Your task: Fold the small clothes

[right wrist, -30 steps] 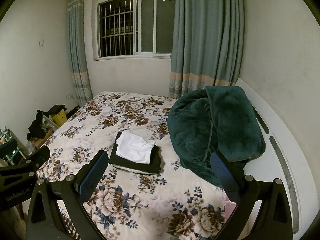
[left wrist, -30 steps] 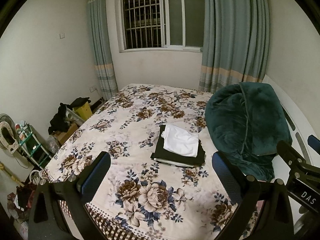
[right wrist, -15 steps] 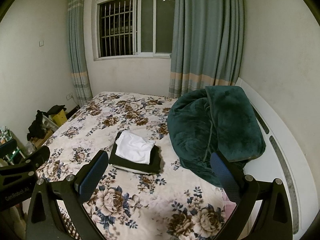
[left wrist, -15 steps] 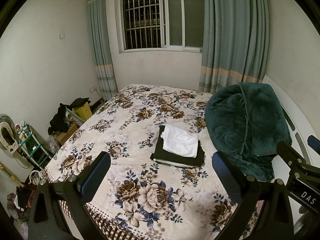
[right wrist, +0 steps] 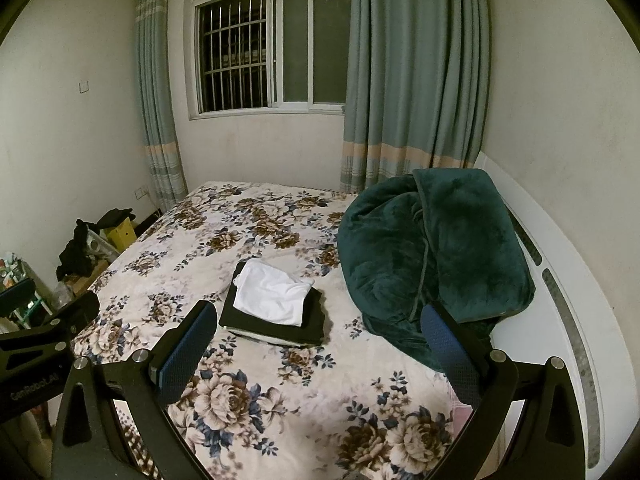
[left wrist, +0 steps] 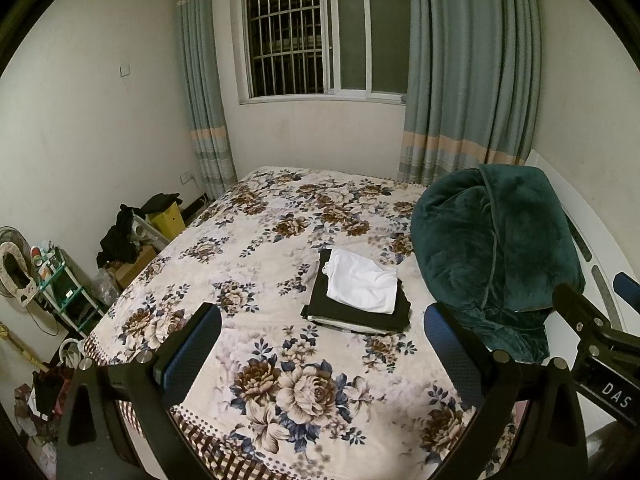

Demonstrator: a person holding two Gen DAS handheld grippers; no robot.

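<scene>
from the left wrist view, the left tongs (left wrist: 320, 344) hung over the foot of the bed (left wrist: 280, 392) with their blue fingers (left wrist: 188, 354) wide apart and nothing between them. well ahead, near the middle of the flowered cover, lay a stack of folded clothes: a white garment (left wrist: 362, 280) on top of a dark folded piece (left wrist: 356, 312), with a pale edge of something else peeping out underneath. a heap of green blanket (left wrist: 496, 248) sat just to the right of the stack, up against the white headboard side. the arm of the right tongs poked in at the lower right edge.

from the right wrist view, the right tongs (right wrist: 322, 346) were likewise spread open and empty, held back at the bed's near edge. the white garment (right wrist: 272, 294) rested squarely on the dark folded piece (right wrist: 274, 326), both apart from the tongs and close beside the green blanket (right wrist: 432, 252). at the left, some dark clothes (right wrist: 76, 250) were draped over boxes on the floor; i could not tell whether they belonged to the job.

to my eye the folding step looked finished for these pieces, the pile tidy and both tools backed away. i saw no loose garment on the bed, so the next move would probably be fetching another piece and laying it flat on the open cover, or simply stopping.
</scene>
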